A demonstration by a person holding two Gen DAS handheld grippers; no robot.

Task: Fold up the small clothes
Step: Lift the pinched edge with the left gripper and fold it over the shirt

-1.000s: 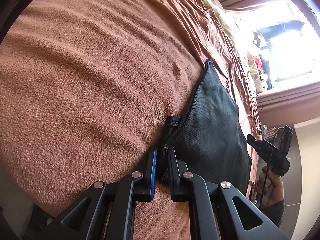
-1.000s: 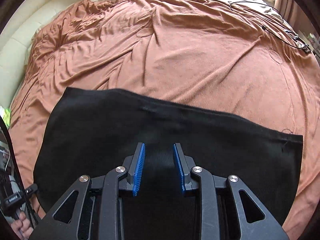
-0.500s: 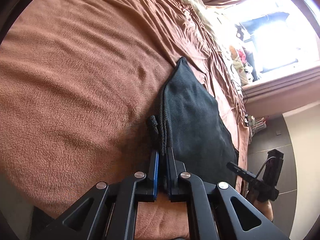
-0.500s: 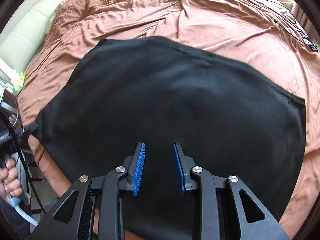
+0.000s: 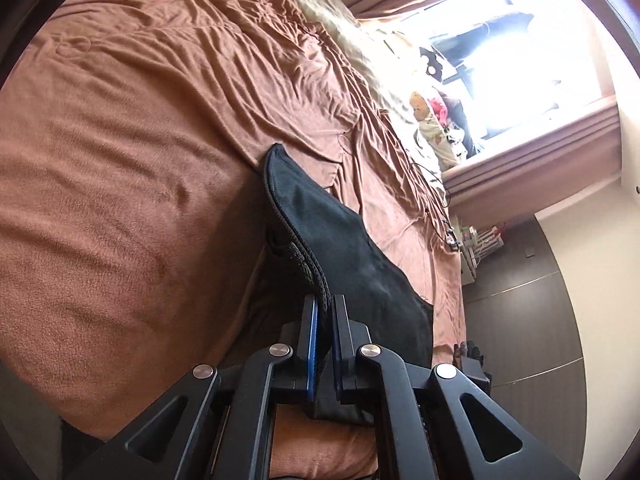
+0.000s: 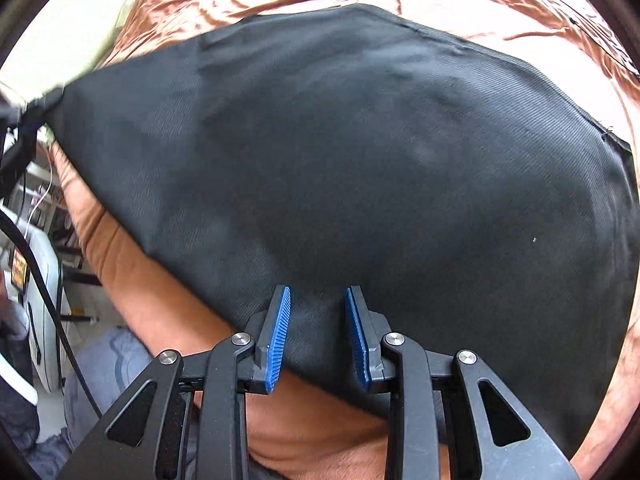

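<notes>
Left tongs (image 5: 324, 312), clenched on the black garment (image 5: 352, 256)'s corner, have lifted it off the bed (image 5: 120, 200); right tongs (image 6: 318, 320) are closing over its near edge, cloth between the jaws, starting a fold.

Daylight, blown-out window (image 5: 516, 68) glare, fisheye bending, dark vignette corners, motion-blurred left edge
</notes>
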